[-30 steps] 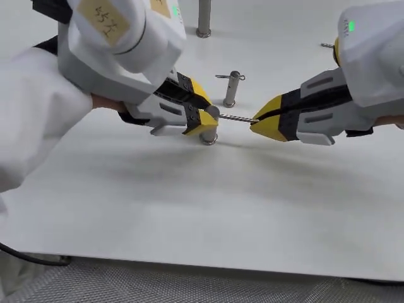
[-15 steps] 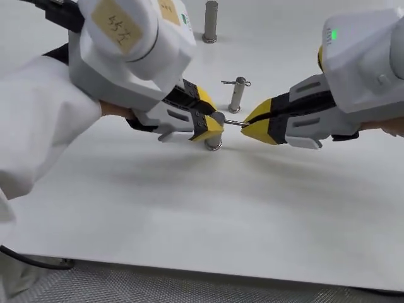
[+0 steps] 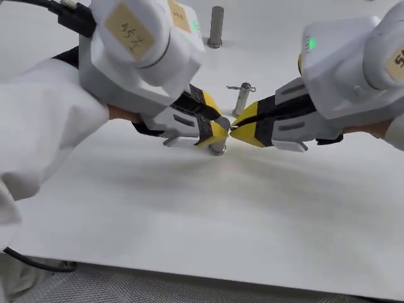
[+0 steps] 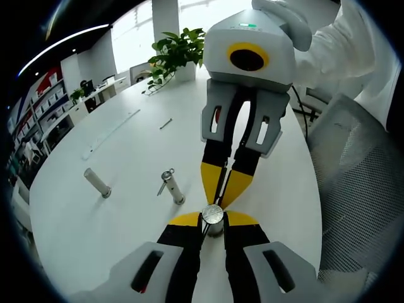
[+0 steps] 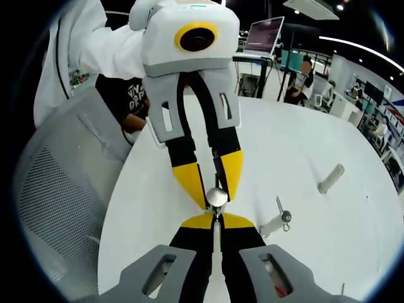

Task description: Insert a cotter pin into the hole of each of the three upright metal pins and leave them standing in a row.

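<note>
Now the left gripper (image 3: 216, 129) grips an upright pin (image 3: 218, 149) mid-table (image 3: 189, 214) — the right gripper (image 3: 240, 125), pinched closed on what seems a cotter pin (image 5: 216, 216), meets its head.

In the head view the yellow jaws of the left gripper (image 3: 216, 130), clamped on the near metal pin (image 3: 218, 149), cover most of it; just its base shows on the desk (image 3: 189, 214). The cotter pin (image 3: 232, 128), pinched in the jaws of the right gripper (image 3: 238, 125), shows as 1 thin sliver, and whether its tip sits inside the pin's hole cannot be told. Both gripper bodies run off the picture's edges. In the left gripper view a thin item (image 4: 165, 124) far off on the desk is too small to identify.
</note>
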Demonstrator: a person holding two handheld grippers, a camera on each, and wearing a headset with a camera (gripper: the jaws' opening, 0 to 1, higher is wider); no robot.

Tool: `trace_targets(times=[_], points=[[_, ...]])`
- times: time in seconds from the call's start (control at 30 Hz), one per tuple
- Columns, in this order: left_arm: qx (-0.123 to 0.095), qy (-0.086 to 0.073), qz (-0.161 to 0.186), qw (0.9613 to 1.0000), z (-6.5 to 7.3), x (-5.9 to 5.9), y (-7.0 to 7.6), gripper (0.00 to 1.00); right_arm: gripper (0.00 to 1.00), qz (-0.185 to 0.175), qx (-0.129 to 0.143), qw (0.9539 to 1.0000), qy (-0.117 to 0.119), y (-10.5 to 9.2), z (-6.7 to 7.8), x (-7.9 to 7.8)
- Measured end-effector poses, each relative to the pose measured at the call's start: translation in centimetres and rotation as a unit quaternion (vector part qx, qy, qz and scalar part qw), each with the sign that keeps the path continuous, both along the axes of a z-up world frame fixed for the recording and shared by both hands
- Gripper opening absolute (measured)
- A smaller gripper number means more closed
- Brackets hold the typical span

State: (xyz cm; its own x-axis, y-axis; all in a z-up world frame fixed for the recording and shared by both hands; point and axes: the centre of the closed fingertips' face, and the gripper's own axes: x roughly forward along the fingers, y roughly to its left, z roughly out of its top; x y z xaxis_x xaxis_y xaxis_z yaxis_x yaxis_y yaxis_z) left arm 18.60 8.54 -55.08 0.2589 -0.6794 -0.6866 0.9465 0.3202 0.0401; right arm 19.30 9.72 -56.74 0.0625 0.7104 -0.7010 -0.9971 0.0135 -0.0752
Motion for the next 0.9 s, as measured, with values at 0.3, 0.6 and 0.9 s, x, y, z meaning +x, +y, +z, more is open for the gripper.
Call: trace_targets(times=[0.3, 0.6, 0.9], points=[[0.008, -0.002, -0.005, 1.0000, -0.18, 0.21, 0.22, 0.10, 0.00, 0.030, -0.018, 0.9990, -0.027, 0.14, -0.09, -0.01], [0.002, -0.002, 0.004, 1.0000, -0.20, 0.29, 0.34, 0.10, 0.11, 0.026, -0.018, 0.9990, -0.031, 0.12, -0.25, 0.02], [0.003, -0.010, 0.004, 0.9999, -0.21, 0.31, 0.50, 0.10, 0.19, -0.007, -0.013, 0.9997, -0.018, -0.56, 0.00, -0.05]])
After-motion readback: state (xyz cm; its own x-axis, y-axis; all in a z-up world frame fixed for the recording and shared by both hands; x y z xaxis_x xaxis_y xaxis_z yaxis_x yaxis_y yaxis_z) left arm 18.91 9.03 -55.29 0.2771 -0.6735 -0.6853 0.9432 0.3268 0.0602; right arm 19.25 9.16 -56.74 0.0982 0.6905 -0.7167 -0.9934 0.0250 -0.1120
